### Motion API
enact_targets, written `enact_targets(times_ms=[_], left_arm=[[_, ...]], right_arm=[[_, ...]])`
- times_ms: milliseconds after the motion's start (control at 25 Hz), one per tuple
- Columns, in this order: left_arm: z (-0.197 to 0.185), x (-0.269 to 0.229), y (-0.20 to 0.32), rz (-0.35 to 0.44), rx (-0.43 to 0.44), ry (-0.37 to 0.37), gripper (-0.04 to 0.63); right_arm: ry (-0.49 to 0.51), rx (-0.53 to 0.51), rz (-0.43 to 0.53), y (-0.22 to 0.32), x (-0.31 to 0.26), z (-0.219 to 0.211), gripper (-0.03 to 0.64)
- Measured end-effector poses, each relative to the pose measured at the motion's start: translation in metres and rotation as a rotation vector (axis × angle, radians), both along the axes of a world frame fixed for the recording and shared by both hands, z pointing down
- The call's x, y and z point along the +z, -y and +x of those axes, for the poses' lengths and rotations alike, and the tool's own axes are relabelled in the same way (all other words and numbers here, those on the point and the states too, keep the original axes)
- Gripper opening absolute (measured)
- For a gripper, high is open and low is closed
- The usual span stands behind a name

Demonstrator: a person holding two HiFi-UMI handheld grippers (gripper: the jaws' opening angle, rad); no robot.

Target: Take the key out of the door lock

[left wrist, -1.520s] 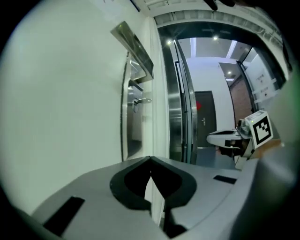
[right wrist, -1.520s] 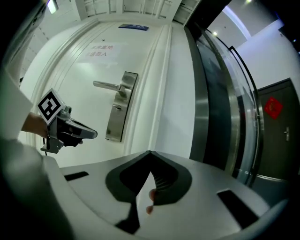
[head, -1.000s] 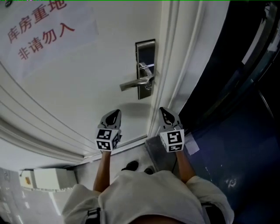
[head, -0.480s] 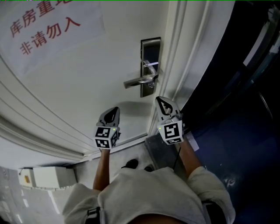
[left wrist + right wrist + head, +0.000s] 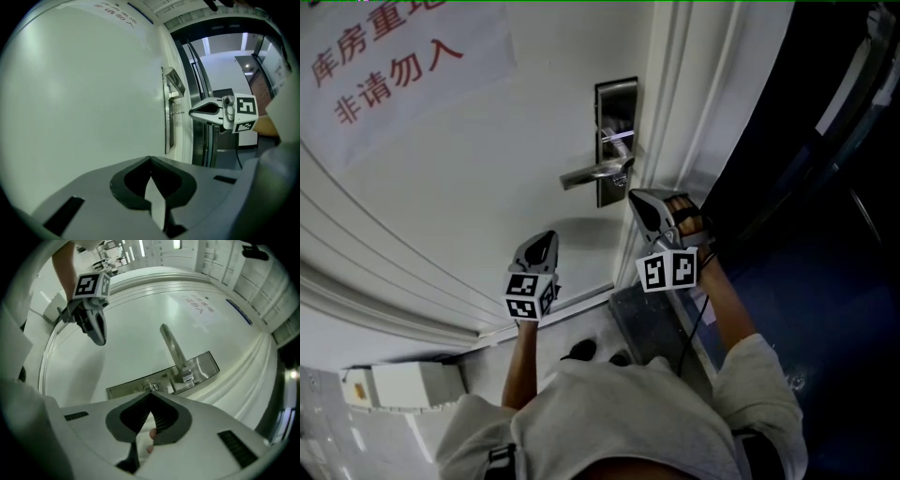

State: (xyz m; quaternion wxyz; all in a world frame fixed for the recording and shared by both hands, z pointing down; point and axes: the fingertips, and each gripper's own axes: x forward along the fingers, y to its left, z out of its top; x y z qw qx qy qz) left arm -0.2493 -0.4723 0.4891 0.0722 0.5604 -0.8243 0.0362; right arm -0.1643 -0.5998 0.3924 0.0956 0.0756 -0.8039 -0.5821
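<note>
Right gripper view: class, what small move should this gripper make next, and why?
Probably part the jaws of the right gripper and ease it forward around the key. The jaws stand together, pointing at the key, which sits in the lock plate below the lever handle, so nothing is gripped yet.

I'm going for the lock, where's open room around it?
Free: bare door left of the lock plate, below the lever handle, out to the left gripper. Crowded: plate's lower end, right gripper beside the door frame.
</note>
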Motion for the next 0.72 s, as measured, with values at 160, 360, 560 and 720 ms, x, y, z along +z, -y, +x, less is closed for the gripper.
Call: enact_targets(times_ms=[160,360,560,720], left_arm=[[-0.001,0.002,-0.001,0.003,-0.004,-0.007,0.018],[-0.003,0.002,-0.002,0.012,-0.01,-0.01,0.018],[-0.003,0.0,0.0,0.028,-0.005,-0.022,0.018],[-0.003,-0.002,0.003,0.032,0.004,-0.022,0.018]], right_arm=[[-0.061,0.017,0.238,0.004,0.003,-0.005,0.023],[-0.095,0.025,0.331,0.006,0.006,-0.009,0.023],[-0.1,0.018,0.285,0.004,0.007,-0.011,0.025],[-0.129,0.013,0.282,0.007,0.012,-0.014,0.136]])
